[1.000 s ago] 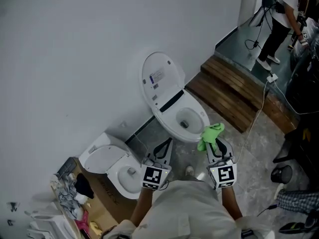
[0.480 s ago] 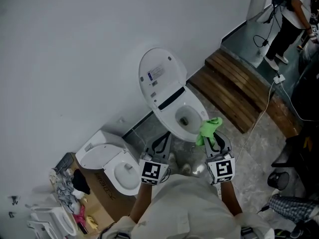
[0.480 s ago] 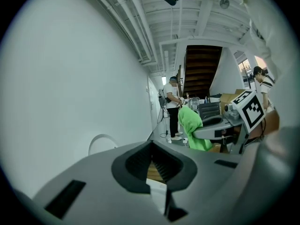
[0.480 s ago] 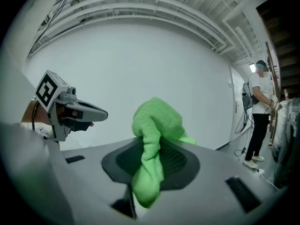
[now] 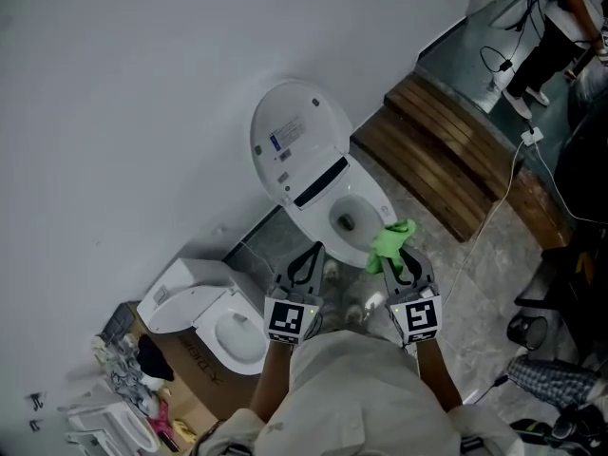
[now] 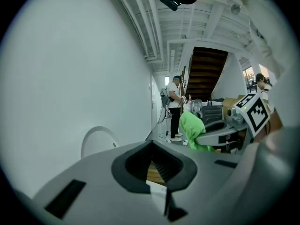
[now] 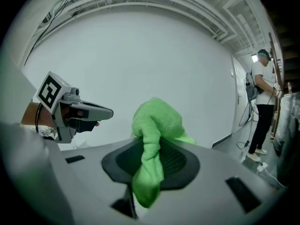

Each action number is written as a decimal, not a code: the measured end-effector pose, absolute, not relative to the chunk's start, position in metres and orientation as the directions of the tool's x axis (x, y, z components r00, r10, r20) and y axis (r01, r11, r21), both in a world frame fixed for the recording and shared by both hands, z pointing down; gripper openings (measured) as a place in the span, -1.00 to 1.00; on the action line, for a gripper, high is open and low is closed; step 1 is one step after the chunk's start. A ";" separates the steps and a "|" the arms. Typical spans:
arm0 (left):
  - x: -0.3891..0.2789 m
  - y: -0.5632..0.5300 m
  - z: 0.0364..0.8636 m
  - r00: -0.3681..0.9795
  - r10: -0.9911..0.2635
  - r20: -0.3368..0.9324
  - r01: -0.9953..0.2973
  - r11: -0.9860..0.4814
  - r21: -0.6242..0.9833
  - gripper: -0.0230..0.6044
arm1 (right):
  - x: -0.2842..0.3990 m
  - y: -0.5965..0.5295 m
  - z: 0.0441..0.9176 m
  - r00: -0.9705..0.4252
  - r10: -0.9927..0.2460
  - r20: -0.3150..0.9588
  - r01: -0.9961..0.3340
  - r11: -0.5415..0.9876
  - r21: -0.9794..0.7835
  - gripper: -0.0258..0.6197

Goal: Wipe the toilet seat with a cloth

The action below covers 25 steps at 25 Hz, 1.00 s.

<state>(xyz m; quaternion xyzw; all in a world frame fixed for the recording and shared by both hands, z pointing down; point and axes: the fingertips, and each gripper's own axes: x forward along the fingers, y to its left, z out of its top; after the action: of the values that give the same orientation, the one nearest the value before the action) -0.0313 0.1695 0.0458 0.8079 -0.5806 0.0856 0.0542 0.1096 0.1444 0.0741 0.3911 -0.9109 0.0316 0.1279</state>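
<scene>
A white toilet stands against the wall with its lid (image 5: 293, 142) raised and its seat (image 5: 369, 218) down over the open bowl. My right gripper (image 5: 397, 255) is shut on a bunched green cloth (image 5: 389, 238), which hangs at the seat's front rim. In the right gripper view the cloth (image 7: 153, 135) fills the jaws and droops below them. My left gripper (image 5: 313, 250) is shut with nothing in it, just short of the bowl's front left. The left gripper view shows the lid (image 6: 97, 143) and the cloth (image 6: 191, 129) off to the right.
A second toilet (image 5: 204, 316) sits on a cardboard box (image 5: 195, 369) to the left, with clutter (image 5: 142, 369) beside it. A wooden step (image 5: 446, 160) lies right of the toilet, with a cable (image 5: 494, 202) across it. A person (image 5: 560, 27) stands at the far right.
Both grippers have come closer to the toilet, and the green cloth now reaches the seat's front rim. Neither gripper has opened.
</scene>
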 end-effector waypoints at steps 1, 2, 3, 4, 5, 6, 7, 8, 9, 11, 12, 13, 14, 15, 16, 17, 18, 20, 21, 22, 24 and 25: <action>-0.035 0.161 0.051 0.316 -0.927 0.204 -0.946 -0.325 -0.012 -0.89 | 0.106 0.137 0.079 -0.657 -0.705 0.267 -0.724 0.689 0.039 -0.62; -0.039 0.152 0.057 0.321 -0.924 0.207 -0.943 -0.331 -0.013 -0.89 | 0.101 0.129 0.084 -0.654 -0.706 0.273 -0.726 0.686 0.035 -0.62; -0.043 0.143 0.063 0.327 -0.921 0.211 -0.941 -0.338 -0.015 -0.89 | 0.096 0.122 0.089 -0.651 -0.705 0.280 -0.728 0.685 0.032 -0.62; -0.048 0.134 0.069 0.333 -0.918 0.215 -0.939 -0.345 -0.017 -0.89 | 0.090 0.114 0.093 -0.649 -0.704 0.289 -0.730 0.683 0.027 -0.62; -0.054 0.125 0.076 0.339 -0.915 0.220 -0.936 -0.351 -0.018 -0.89 | 0.083 0.106 0.099 -0.646 -0.702 0.300 -0.731 0.682 0.022 -0.62; -0.059 0.116 0.083 0.345 -0.911 0.226 -0.934 -0.357 -0.015 -0.89 | 0.077 0.099 0.105 -0.642 -0.700 0.313 -0.734 0.679 0.014 -0.62; -0.064 0.108 0.091 0.351 -0.907 0.233 -0.932 -0.363 -0.010 -0.89 | 0.070 0.093 0.112 -0.639 -0.697 0.326 -0.736 0.677 0.006 -0.62; -0.069 0.100 0.100 0.357 -0.903 0.241 -0.930 -0.369 -0.004 -0.89 | 0.065 0.087 0.119 -0.636 -0.693 0.340 -0.737 0.676 0.000 -0.62; -0.073 0.093 0.109 0.362 -0.898 0.249 -0.928 -0.374 0.002 -0.89 | 0.059 0.081 0.126 -0.633 -0.689 0.353 -0.737 0.675 -0.005 -0.62; -0.079 0.079 0.128 0.373 -0.890 0.264 -0.924 -0.382 0.016 -0.89 | 0.050 0.068 0.144 -0.630 -0.680 0.375 -0.737 0.675 -0.013 -0.62; -0.082 0.073 0.139 0.378 -0.885 0.273 -0.922 -0.386 0.026 -0.89 | 0.044 0.063 0.154 -0.630 -0.674 0.386 -0.735 0.677 -0.016 -0.62; -0.086 0.068 0.151 0.383 -0.879 0.285 -0.920 -0.389 0.036 -0.89 | 0.039 0.058 0.167 -0.627 -0.669 0.399 -0.735 0.678 -0.018 -0.62; -0.090 0.064 0.164 0.387 -0.872 0.299 -0.919 -0.392 0.047 -0.89 | 0.035 0.055 0.182 -0.620 -0.664 0.418 -0.737 0.676 -0.019 -0.62; -0.093 0.061 0.176 0.390 -0.865 0.314 -0.918 -0.393 0.057 -0.89 | 0.031 0.052 0.199 -0.608 -0.659 0.442 -0.741 0.671 -0.020 -0.62; -0.095 0.058 0.188 0.395 -0.858 0.328 -0.916 -0.396 0.067 -0.89 | 0.029 0.049 0.214 -0.596 -0.653 0.468 -0.746 0.666 -0.020 -0.62; -0.097 0.055 0.198 0.400 -0.851 0.339 -0.914 -0.399 0.074 -0.89 | 0.026 0.047 0.228 -0.585 -0.647 0.489 -0.749 0.662 -0.022 -0.62; -0.100 0.052 0.208 0.406 -0.845 0.348 -0.911 -0.404 0.079 -0.89 | 0.023 0.045 0.240 -0.579 -0.641 0.505 -0.752 0.659 -0.026 -0.62; -0.104 0.047 0.229 0.416 -0.830 0.371 -0.906 -0.412 0.093 -0.89 | 0.014 0.042 0.260 -0.572 -0.627 0.529 -0.753 0.657 -0.036 -0.62; -0.106 0.046 0.240 0.419 -0.822 0.386 -0.905 -0.414 0.101 -0.89 | 0.010 0.041 0.269 -0.570 -0.619 0.540 -0.752 0.657 -0.041 -0.62; -0.108 0.044 0.251 0.423 -0.814 0.398 -0.903 -0.416 0.109 -0.89 | 0.005 0.041 0.278 -0.571 -0.611 0.549 -0.751 0.658 -0.049 -0.62; -0.113 0.040 0.272 0.426 -0.803 0.416 -0.902 -0.416 0.120 -0.89 | -0.003 0.039 0.295 -0.574 -0.591 0.567 -0.747 0.662 -0.066 -0.62; -0.115 0.039 0.282 0.426 -0.798 0.426 -0.901 -0.414 0.126 -0.89 | -0.006 0.039 0.305 -0.575 -0.580 0.578 -0.744 0.664 -0.074 -0.62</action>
<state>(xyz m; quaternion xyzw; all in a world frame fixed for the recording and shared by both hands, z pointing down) -0.1152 0.0387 0.2822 0.8272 -0.5136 0.1517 0.1702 -0.0065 0.0388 0.3054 0.3790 -0.8734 0.1563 0.2628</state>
